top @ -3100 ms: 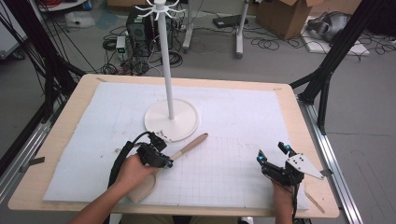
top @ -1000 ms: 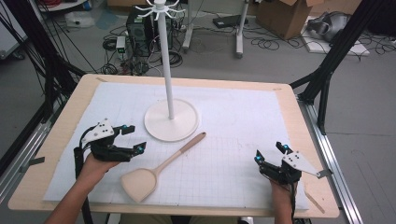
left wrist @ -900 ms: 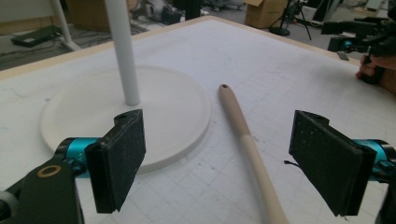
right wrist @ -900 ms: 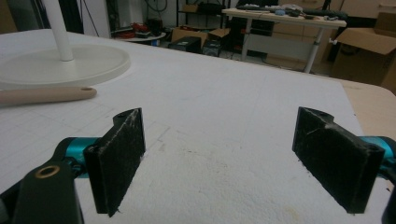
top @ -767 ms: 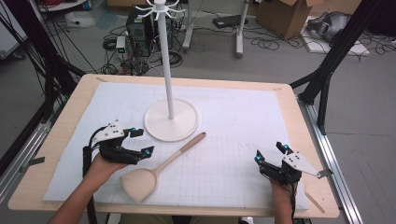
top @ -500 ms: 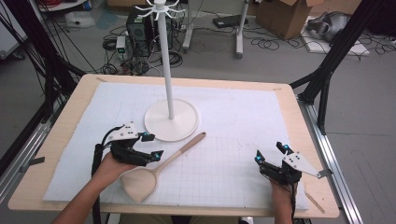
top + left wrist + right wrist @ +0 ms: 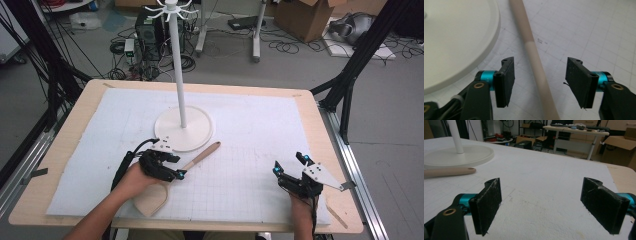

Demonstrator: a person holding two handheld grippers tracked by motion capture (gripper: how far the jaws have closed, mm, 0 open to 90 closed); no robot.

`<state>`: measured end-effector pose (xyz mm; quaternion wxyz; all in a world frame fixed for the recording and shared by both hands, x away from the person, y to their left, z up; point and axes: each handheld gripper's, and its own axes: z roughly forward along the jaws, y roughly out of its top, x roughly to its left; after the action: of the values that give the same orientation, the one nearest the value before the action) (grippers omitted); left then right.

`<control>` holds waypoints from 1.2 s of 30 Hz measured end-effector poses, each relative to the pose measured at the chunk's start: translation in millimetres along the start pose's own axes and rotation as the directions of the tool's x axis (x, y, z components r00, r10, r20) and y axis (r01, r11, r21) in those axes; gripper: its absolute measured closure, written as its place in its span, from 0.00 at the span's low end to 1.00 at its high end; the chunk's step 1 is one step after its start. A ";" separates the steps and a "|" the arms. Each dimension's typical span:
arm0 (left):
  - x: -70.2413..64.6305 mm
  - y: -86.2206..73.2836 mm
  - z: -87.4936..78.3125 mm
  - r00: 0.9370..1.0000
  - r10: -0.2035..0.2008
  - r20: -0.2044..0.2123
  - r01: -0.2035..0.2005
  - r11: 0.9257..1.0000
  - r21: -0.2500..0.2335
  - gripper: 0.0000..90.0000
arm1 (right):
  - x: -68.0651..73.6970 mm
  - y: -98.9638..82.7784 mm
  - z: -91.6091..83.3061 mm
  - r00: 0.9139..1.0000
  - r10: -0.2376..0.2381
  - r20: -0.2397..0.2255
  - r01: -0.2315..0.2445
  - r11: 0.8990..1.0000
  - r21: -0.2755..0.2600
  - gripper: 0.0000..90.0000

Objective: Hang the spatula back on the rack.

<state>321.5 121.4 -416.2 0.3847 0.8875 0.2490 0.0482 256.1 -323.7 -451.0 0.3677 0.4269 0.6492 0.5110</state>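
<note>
A wooden spoon [image 7: 172, 175] lies on the white mat, its handle [image 7: 535, 62] pointing toward the white stand's round base [image 7: 183, 129] and its bowl near the front edge. My left gripper [image 7: 172, 170] hovers over the handle's middle, open, with one jaw on each side of the handle [image 7: 539, 75] and a gap on both sides. My right gripper [image 7: 290, 167] rests at the front right of the mat, open and holding nothing [image 7: 541, 202]. In the right gripper view the handle's tip [image 7: 451, 172] lies far to the left beside the base [image 7: 459, 156].
The stand's white pole [image 7: 176, 60] rises from the base with hooks at its top. The white gridded mat [image 7: 250, 130] covers most of the wooden table [image 7: 65, 145]. Black frame legs, cables and boxes stand on the floor beyond.
My left gripper has moved right from the mat's left side to straddle the spoon's handle. The spoon and the right gripper have stayed put.
</note>
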 end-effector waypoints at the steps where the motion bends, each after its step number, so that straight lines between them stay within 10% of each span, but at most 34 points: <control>1: -0.5 0.5 3.3 1.000 -0.005 -0.015 0.005 1.000 0.016 0.48 | -0.1 0.1 0.2 1.000 -0.003 0.000 0.003 1.000 -0.002 0.18; 17: -9.6 6.3 25.0 0.994 0.001 -0.107 0.012 0.993 0.121 0.73 | 0.0 -0.1 -0.1 1.000 0.001 -0.003 -0.001 1.000 -0.004 0.18; 26: -11.4 8.0 25.1 0.989 -0.096 -0.112 0.108 0.988 0.110 0.86 | 0.0 0.1 0.4 1.000 -0.010 -0.002 0.010 1.000 -0.003 0.18; 36: -16.7 14.7 2.0 0.990 -0.064 -0.129 0.067 0.998 0.017 0.87 | 1.6 2.9 4.2 1.000 -0.027 -0.011 0.028 0.999 0.042 0.18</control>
<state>313.5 103.6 -405.4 0.3599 0.8780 0.3025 0.0897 259.8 -320.5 -449.1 0.3623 0.4228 0.6675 0.4944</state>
